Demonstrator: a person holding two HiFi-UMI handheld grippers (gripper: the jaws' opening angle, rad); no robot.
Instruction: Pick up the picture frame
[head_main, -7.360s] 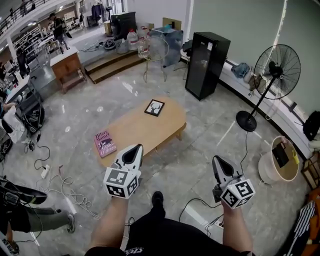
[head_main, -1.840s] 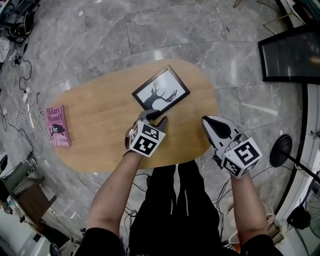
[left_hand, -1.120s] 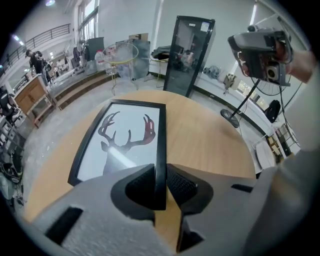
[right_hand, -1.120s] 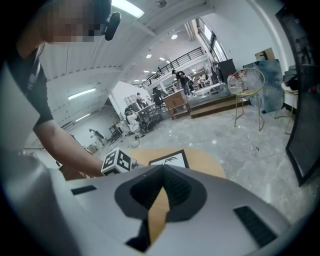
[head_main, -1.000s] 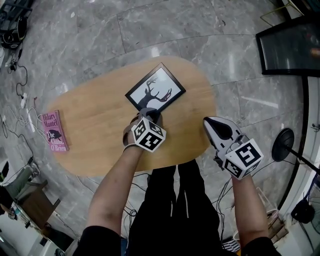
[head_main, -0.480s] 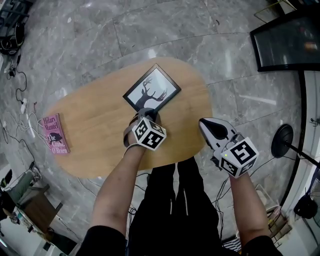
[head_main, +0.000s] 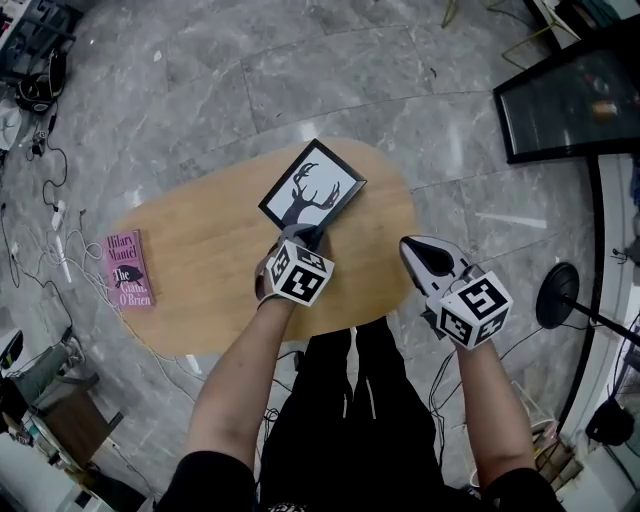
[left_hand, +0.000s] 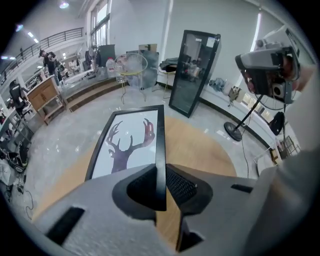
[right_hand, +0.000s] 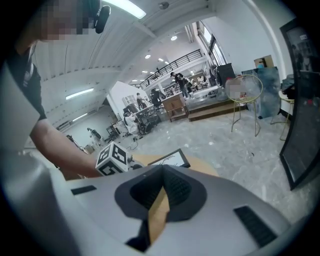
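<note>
We had the left gripper (head_main: 307, 236) clamped on the picture frame (head_main: 312, 188), lift seemingly just begun, right gripper (head_main: 408, 246) closed, empty.

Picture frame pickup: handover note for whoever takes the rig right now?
Left gripper: jaws shut on the picture frame, clamped on its near end.
Right gripper: jaws together, empty, beside the table's right end.
Frame is tilted, near end raised. Can't tell whether its far edge rests on the table. Pink book lies apart at the table's left end.
Done: grasp. Left: lift the frame clear, likely with the left gripper alone.
</note>
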